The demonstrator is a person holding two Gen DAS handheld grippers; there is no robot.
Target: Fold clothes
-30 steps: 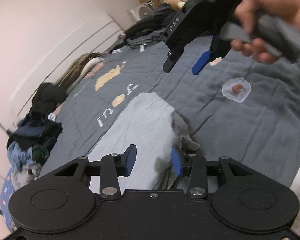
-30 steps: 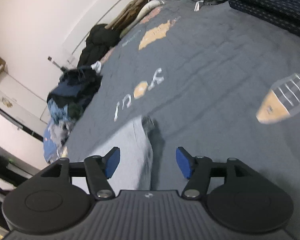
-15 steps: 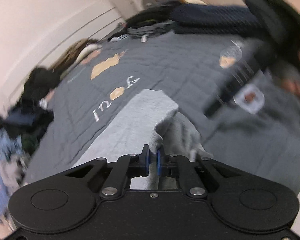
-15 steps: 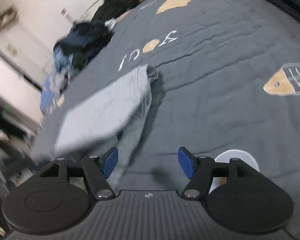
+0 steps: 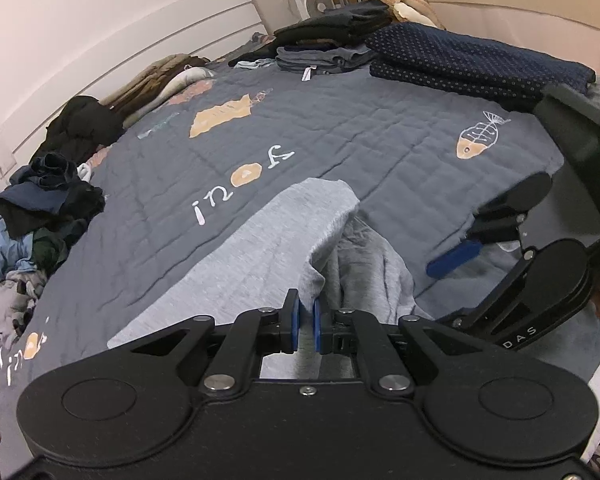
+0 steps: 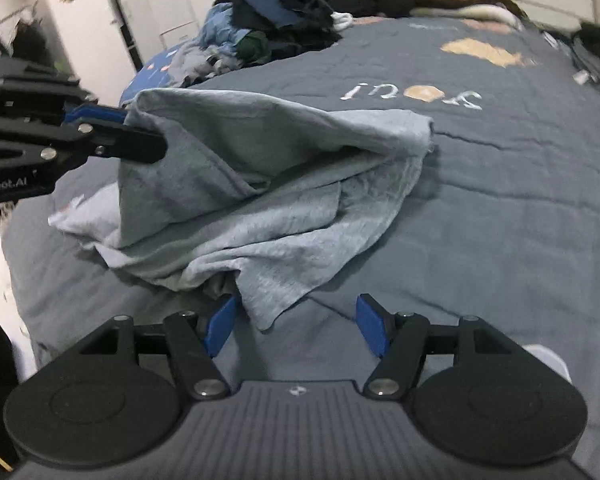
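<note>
1. Blue-padded fingers of the left gripper (image 5: 305, 326) are clenched on an edge of the light grey cotton T-shirt (image 5: 260, 248), lifting that edge clear of the bed; in the right wrist view the same gripper (image 6: 120, 120) comes in from the left with the cloth draped from it.
2. White lettering "Robot.AI" is readable on the left gripper's black body in the right wrist view, its first letter partly cut off.
3. The right gripper (image 6: 296, 322) is released, its blue pads spread wide, with a hanging corner of the T-shirt (image 6: 260, 208) lying between them near the left pad; whether it touches that pad I cannot tell. In the left wrist view this gripper (image 5: 456, 260) shows "DAS" in pale letters on its arm and a green light on its housing.
4. The T-shirt lies crumpled and partly doubled over on the grey quilted bedspread (image 5: 380, 128), which bears white stitched script that I cannot read for certain, orange patches and a fish outline (image 5: 478, 138).
5. One second ago the left gripper stood open over the flat shirt; half a second ago it had closed on it, and now the edge is raised. The right gripper has swung from above the bed down to the shirt's near corner.
6. A heap of dark and blue unfolded clothes (image 6: 276, 16) sits at the bed's edge; a folded navy dotted blanket (image 5: 476, 64) lies at the far side.
</note>
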